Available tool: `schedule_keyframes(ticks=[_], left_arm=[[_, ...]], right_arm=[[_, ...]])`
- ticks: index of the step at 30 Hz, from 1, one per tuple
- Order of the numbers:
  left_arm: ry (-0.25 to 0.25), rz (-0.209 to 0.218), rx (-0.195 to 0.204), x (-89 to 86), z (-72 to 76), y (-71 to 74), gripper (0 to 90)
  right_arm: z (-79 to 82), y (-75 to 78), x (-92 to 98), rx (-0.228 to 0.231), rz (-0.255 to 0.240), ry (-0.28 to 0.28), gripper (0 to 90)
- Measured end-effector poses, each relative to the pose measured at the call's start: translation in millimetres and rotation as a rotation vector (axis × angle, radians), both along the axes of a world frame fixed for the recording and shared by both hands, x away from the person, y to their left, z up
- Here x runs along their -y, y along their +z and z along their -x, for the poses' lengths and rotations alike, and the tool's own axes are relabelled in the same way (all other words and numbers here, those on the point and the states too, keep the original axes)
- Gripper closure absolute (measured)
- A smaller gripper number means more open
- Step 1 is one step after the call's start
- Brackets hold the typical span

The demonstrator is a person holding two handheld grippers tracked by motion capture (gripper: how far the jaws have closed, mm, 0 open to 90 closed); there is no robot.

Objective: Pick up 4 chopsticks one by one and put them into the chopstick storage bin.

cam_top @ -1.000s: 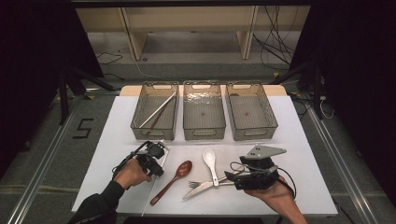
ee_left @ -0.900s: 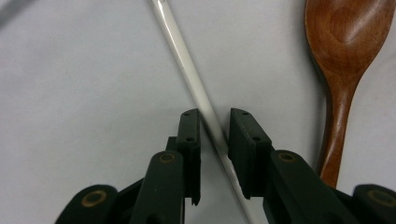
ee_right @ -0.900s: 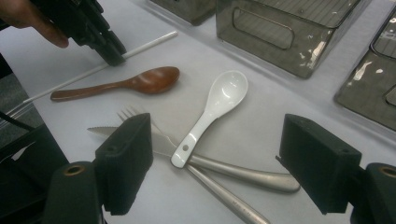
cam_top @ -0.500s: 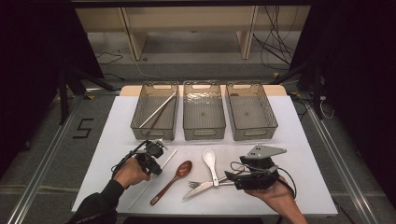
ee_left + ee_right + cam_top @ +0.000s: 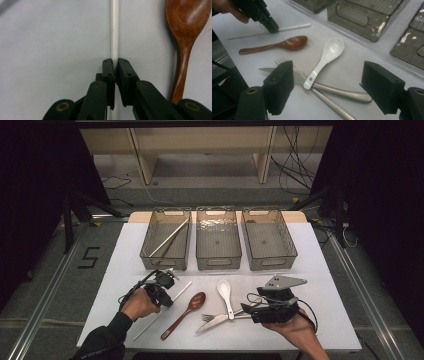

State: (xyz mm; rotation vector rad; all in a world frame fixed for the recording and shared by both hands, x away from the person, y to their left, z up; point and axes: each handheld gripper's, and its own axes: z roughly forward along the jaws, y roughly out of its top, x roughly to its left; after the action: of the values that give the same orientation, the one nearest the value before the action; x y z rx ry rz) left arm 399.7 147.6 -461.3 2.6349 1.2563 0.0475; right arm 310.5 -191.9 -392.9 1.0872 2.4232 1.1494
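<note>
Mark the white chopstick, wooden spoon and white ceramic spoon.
white chopstick [image 5: 114, 30], left gripper view, bare shaft above the tool.
wooden spoon [image 5: 196, 300], high view, bowl.
white ceramic spoon [image 5: 333, 48], right gripper view, bowl.

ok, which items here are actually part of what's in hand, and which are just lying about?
In hand:
- left gripper, shut on the white chopstick
- left bin, with another chopstick in it: the likely target

Lying about:
- wooden spoon
- white spoon
- fork and knife
- middle bin and right bin
- right gripper, open, over the cutlery
</note>
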Motion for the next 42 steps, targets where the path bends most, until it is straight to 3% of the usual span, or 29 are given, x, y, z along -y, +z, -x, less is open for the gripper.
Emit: schedule_keyframes(ticks=[9, 18, 28, 42], left_arm=[[-0.014, -0.018, -0.003, 2.7, -0.6, 0.3, 83.7], [-0.035, -0.006, 0.001, 0.5, -0.5, 0.5, 84.1], [-0.054, 0.031, 0.006, -3.0, 0.4, 10.4, 84.2], [-0.046, 0.120, 0.048, -17.9, -3.6, 41.6, 84.2]], right_arm=[[0.1, -0.4, -0.6, -0.001, 0.002, 0.001, 26.8], [-0.1, -0.3, -0.4, 0.000, 0.001, 0.001, 26.8], [0.0, 0.1, 0.1, 0.000, -0.001, -0.001, 26.8], [-0.1, 0.5, 1.0, -0.001, -0.007, -0.005, 26.8]])
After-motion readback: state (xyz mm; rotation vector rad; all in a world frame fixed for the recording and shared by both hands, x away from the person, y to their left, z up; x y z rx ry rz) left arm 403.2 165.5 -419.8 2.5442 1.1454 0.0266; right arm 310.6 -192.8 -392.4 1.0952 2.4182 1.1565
